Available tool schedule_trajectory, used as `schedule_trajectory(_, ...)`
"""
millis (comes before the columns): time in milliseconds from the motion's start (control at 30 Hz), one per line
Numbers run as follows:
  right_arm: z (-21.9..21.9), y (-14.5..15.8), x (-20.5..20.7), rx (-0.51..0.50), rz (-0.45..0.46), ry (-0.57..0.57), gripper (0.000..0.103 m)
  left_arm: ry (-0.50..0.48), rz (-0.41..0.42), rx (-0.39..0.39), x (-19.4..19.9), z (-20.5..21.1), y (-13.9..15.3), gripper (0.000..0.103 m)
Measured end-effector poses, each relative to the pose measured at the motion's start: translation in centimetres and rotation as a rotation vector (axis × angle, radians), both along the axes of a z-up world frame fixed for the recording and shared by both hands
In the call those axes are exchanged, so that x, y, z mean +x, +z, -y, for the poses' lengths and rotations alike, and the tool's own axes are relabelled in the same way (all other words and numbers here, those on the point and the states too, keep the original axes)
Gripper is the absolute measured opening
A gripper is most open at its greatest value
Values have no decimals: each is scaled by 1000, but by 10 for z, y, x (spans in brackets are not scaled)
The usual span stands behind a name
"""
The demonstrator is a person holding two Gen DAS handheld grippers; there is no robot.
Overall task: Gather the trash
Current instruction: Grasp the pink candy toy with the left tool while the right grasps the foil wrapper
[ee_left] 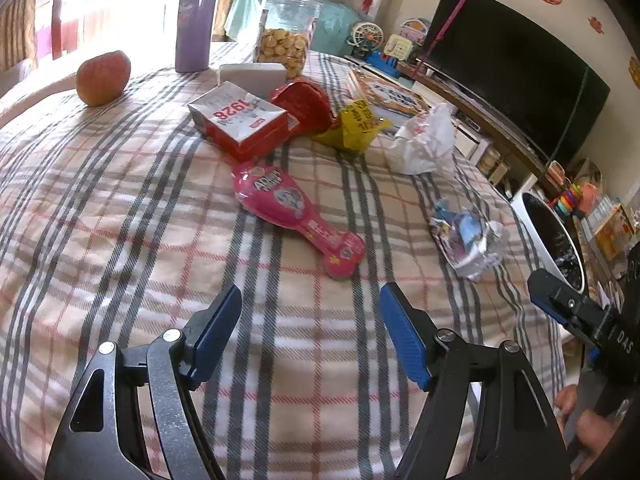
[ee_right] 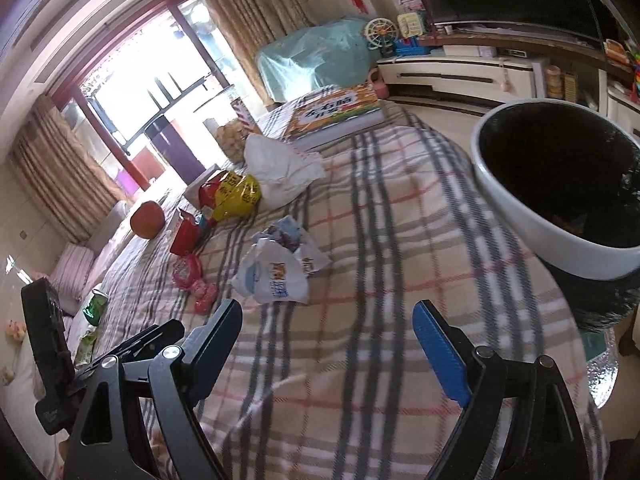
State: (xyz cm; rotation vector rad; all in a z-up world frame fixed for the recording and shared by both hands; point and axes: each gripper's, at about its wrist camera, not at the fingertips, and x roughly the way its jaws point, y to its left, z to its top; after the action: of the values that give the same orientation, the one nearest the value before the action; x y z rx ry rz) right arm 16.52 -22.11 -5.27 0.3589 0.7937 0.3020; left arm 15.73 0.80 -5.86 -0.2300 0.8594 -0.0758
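My left gripper (ee_left: 310,292) hangs open over the plaid tablecloth (ee_left: 120,220) with nothing between its blue pads. Just beyond it lies a pink snack pack (ee_left: 296,208). Further right sits a crumpled blue-and-white wrapper (ee_left: 468,236). Behind these are a red-and-white box (ee_left: 240,120), a red wrapper (ee_left: 304,100), a yellow wrapper (ee_left: 356,124) and a white crumpled bag (ee_left: 424,144). My right gripper (ee_right: 326,307) is open and empty, with the blue-and-white wrapper (ee_right: 280,268) just ahead to its left. A white bin with a black liner (ee_right: 560,184) stands at the table's right edge.
An apple (ee_left: 103,78), a purple bottle (ee_left: 196,20), a jar of biscuits (ee_left: 284,28) and a picture book (ee_right: 336,114) stand at the table's far side. A TV (ee_left: 512,64) on a low cabinet lies beyond the bin (ee_left: 552,236). The table's edge curves past the bin.
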Motion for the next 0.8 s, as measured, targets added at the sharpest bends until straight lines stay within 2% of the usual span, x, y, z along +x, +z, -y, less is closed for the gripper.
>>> schedule_trajectory(467, -22, -9, 28, 9, -27, 36, 89, 53, -24, -3, 48, -8, -7, 74)
schedule_trajectory(567, -28, -11, 38, 8, -32, 49, 89, 58, -21, 33, 58, -6, -9, 73)
schedule_trajectory(633, -34, -13, 43, -2, -32, 63, 89, 46, -14, 56, 60, -2, -10, 63)
schedule_trajectory(667, -37, -14, 45, -9, -33, 70, 88, 27, -9, 59, 59, 0, -10, 50)
schedule_trajectory(700, -38, -16, 46, -15, -33, 77, 87, 13, -6, 59, 59, 2, -10, 41)
schedule_trajectory(800, -41, -19, 45, -28, -24, 90, 62, -25, 13, 48, 55, 6, -8, 41)
